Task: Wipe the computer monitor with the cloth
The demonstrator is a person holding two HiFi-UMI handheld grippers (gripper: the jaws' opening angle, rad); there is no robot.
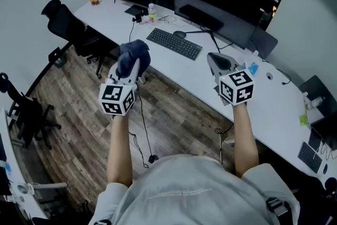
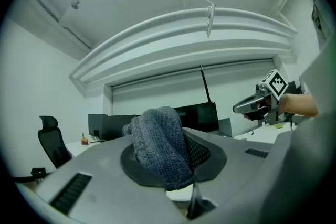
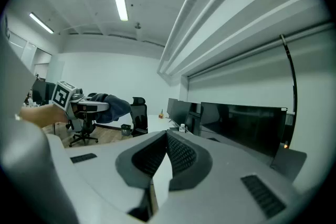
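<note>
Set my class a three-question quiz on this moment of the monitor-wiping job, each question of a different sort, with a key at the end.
1. True or false: the left gripper is shut on the cloth.
2. Which of these lies on the desk in front of the monitor? A. a keyboard B. a plate C. a frying pan
3. Fill in the missing word: the right gripper is shut and holds ____.

Key: 1 true; 2 A; 3 nothing.
</note>
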